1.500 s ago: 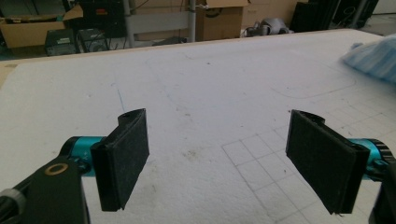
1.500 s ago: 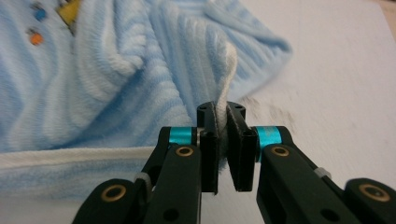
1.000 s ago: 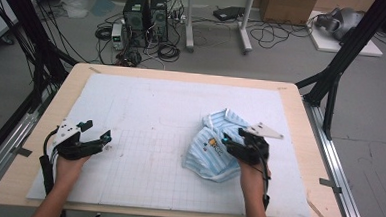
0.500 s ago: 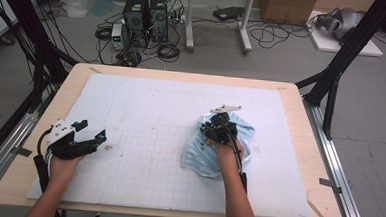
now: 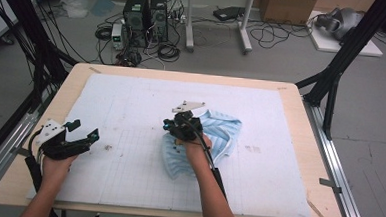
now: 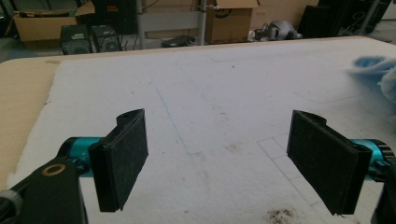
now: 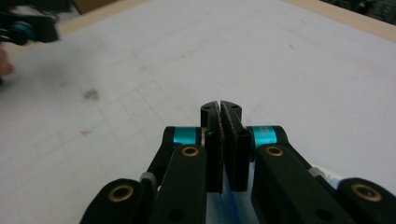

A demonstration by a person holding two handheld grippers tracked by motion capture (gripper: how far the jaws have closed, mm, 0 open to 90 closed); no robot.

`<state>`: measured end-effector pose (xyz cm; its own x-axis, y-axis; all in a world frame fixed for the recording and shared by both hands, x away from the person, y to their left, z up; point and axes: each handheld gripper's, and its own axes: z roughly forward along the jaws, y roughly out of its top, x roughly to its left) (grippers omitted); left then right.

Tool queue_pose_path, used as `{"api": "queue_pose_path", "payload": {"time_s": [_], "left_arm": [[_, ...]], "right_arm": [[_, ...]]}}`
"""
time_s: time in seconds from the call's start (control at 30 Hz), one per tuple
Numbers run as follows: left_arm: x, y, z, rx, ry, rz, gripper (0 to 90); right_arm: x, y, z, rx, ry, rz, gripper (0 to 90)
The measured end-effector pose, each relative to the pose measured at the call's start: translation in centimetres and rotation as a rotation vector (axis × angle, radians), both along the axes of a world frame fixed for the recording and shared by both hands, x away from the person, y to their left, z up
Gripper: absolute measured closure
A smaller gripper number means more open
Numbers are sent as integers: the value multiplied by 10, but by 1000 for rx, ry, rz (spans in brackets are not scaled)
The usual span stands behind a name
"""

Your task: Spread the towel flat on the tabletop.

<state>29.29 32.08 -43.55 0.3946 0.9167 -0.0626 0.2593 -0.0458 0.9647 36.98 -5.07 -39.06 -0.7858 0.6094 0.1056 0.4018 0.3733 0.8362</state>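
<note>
Right gripper [image 5: 179,127] is clamped on the edge of the blue striped garment [image 5: 220,132], a sliver of blue cloth pinched between its closed jaws in the right gripper view. The garment sits bunched at the middle of the white mat [image 5: 131,100], its long axis running roughly from near-left to far-right. It looks light, limp and easy to drag, best taken by a hem or corner. Left gripper [image 5: 82,135] hangs wide open, well apart at the mat's left.

Lab: PC towers [image 5: 146,11], floor cables [image 5: 275,35], rig frame [image 5: 352,44].
</note>
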Motion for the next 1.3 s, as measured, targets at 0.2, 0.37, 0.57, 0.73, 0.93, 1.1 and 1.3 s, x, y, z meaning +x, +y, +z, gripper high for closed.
{"api": "queue_pose_path", "payload": {"time_s": [0.2,0.37,0.57,0.73,0.93,1.1,1.3], "left_arm": [[-1,8,0,-14,4,18,207],[-1,6,2,-6,5,7,207],[1,2,3,-6,11,-4,208],[5,-8,7,-26,20,-32,210],[21,-32,17,-42,51,-120,191],[38,-61,25,-30,70,-203,185],[59,-100,28,-7,112,-308,219]], "right_arm": [[-13,25,6,127,-18,163,879],[-16,28,7,117,-15,170,650],[-31,-8,22,144,-86,81,593],[-47,-53,22,134,-116,-11,574],[-63,-101,11,124,-102,-130,544],[-77,-126,0,126,-93,-183,529],[-86,-141,-11,136,-72,-218,509]]}}
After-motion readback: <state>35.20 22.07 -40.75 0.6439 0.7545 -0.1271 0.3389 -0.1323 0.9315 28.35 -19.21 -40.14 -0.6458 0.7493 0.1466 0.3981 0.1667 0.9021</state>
